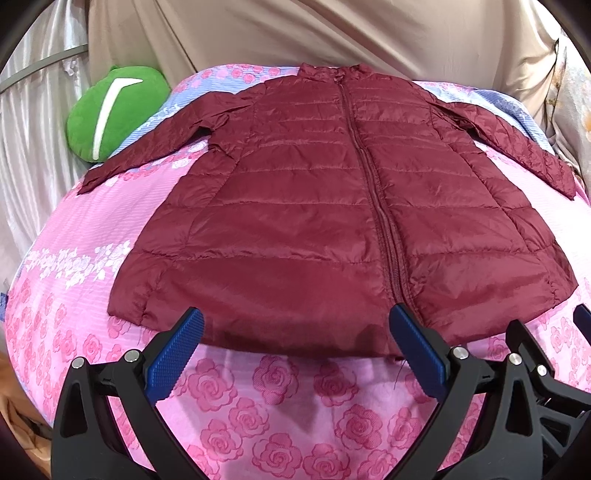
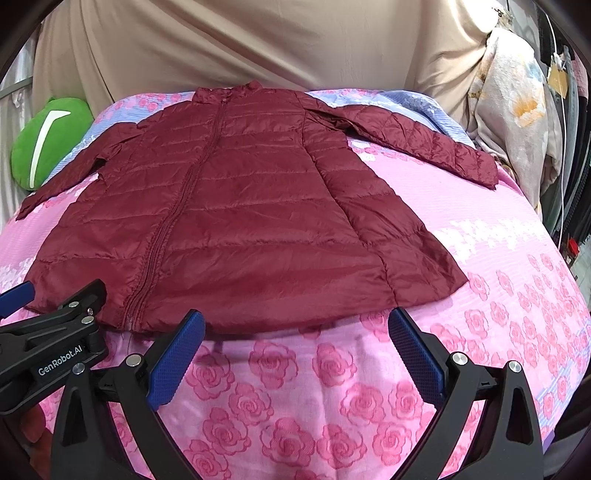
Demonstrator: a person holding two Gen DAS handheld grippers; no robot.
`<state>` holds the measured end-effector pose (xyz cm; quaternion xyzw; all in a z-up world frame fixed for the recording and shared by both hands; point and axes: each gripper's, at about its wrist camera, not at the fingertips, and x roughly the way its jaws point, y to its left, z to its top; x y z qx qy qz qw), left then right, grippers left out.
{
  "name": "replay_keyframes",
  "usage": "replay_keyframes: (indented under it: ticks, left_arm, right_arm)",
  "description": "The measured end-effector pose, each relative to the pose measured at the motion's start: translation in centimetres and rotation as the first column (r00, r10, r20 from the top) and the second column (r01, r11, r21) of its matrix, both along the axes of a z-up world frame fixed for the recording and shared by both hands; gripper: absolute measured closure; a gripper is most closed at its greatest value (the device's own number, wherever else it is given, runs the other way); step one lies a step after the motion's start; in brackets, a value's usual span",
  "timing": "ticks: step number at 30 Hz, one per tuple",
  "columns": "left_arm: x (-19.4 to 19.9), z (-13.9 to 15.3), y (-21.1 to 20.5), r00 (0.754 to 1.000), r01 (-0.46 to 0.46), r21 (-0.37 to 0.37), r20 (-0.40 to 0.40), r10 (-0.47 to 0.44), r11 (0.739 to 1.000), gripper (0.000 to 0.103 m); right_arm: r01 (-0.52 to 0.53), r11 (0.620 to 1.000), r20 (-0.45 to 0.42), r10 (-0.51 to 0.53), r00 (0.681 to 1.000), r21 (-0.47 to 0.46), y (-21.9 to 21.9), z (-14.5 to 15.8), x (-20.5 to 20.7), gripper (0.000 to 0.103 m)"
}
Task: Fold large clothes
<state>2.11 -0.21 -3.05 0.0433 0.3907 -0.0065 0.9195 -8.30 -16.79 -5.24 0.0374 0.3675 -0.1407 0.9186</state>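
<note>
A dark red quilted jacket [image 1: 314, 206] [image 2: 229, 221] lies flat and zipped on a pink rose-patterned bed cover [image 1: 295, 406] [image 2: 332, 387], collar at the far end, both sleeves spread out to the sides. My left gripper [image 1: 295, 332] hovers open just short of the jacket's near hem, left of the zip, nothing between its blue pads. My right gripper [image 2: 295, 332] is also open with nothing in it, just before the hem's right half. The left gripper's body [image 2: 51, 347] shows at the left of the right wrist view.
A green plush cushion [image 1: 114, 110] [image 2: 48, 140] rests at the far left of the bed. Beige draped fabric [image 1: 295, 33] [image 2: 240, 48] hangs behind the bed. A floral cloth bundle [image 2: 517, 110] and hanging cords stand at the right edge.
</note>
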Motion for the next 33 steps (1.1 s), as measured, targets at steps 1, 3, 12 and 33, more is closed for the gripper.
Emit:
replay_keyframes:
  ticks: [1,3,12,33]
  left_arm:
    - [0.3,0.1,0.0,1.000,0.009,-0.008,-0.002,-0.009,1.000,0.005]
    - [0.9,0.4,0.3,1.000,0.004,-0.010,0.008,-0.004,1.000,0.005]
    - [6.7,1.7,3.7,0.999,0.036,-0.075,0.011,-0.035,0.997,0.005]
    - [19.8,3.1,8.1,0.999,-0.035,-0.157,-0.021,0.032,0.987,0.005]
  right_arm:
    - [-0.010,1.000,0.006,0.010,1.000,0.006,-0.2,0.2,0.2,0.005]
    - [-0.023,1.000,0.023,0.023,0.999,0.013,-1.1,0.6,0.6,0.005]
    - [0.129,0.988,0.070,-0.135,0.988,0.078,-14.9,3.1,5.6,0.005]
    - [0.576,0.629,0.017,-0.683,0.730,0.522,-51.6,-1.7,17.9,0.051]
